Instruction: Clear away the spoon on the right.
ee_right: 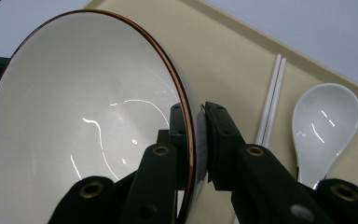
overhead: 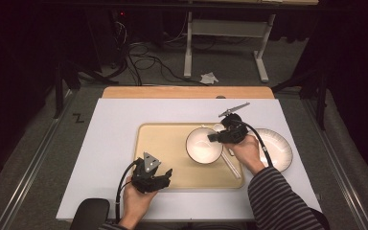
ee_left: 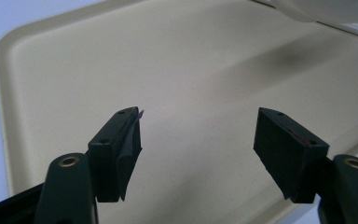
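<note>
Bowl (ee_right: pixel 88 130) pinched by its rim in the right gripper (ee_right: pixel 196 140), tilted over the tray (overhead: pixel 165 143); could slip. Left gripper (ee_left: pixel 198 140) fingers wide open, empty.

Right tongs (overhead: pixel 212 137) clamp bowl (overhead: pixel 203 145) rim over tray (overhead: pixel 165 143)

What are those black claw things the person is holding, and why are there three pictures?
Each claw is a hand-held gripper: a squeeze tool with two black jaws, and a small camera rides on each. One picture comes from a camera high above the table; the other two look along each tool's jaws. On the white table lies a tan tray. The right hand-held gripper pinches the rim of a white bowl, one jaw inside and one outside. Beside it on the tray lie a white spoon and white chopsticks. The left hand-held gripper is open above the tray, holding nothing. A white plate sits right of the tray.
</note>
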A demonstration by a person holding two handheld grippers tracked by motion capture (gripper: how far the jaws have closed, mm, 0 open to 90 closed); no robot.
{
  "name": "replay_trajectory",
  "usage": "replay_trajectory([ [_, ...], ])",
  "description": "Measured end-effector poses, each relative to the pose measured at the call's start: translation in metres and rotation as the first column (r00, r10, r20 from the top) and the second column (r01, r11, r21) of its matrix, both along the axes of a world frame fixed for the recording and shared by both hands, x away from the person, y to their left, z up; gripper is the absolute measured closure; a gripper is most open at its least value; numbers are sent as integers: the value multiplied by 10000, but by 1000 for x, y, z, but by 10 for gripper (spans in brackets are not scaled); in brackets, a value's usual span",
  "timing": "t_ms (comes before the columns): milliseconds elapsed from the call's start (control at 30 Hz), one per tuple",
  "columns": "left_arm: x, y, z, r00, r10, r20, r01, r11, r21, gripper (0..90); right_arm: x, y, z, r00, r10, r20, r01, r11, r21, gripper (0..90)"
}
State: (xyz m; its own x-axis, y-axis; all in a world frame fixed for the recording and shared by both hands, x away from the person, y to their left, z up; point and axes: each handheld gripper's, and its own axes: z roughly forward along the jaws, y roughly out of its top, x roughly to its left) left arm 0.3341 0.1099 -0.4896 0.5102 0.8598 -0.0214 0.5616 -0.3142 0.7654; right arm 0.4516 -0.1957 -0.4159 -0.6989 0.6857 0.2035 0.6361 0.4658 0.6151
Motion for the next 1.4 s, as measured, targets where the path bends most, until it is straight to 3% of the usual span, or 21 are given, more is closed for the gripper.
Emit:
replay_trajectory([
  [167,-5,5,0,9998,211,10,-211,9998,-16,321,8,17,-2,9994,330,-97,-330,9995,-24,838],
  [500,-11,15,2,9981,615,45,-615,9980,-126,321,26,42,-12,9985,465,-290,-472,9986,-220,838],
  [1133,-24,27,1,9923,1240,-72,-1241,9919,-258,321,66,66,-48,9952,-257,-940,197,9978,-639,835],
  [1300,-27,30,1,9906,1369,-55,-1370,9902,-262,321,72,68,-54,9953,-312,-918,241,9967,-780,835],
  [1400,-29,30,1,9895,1445,25,-1444,9893,-195,321,77,67,-58,9926,-462,-1128,402,9977,-549,835],
])
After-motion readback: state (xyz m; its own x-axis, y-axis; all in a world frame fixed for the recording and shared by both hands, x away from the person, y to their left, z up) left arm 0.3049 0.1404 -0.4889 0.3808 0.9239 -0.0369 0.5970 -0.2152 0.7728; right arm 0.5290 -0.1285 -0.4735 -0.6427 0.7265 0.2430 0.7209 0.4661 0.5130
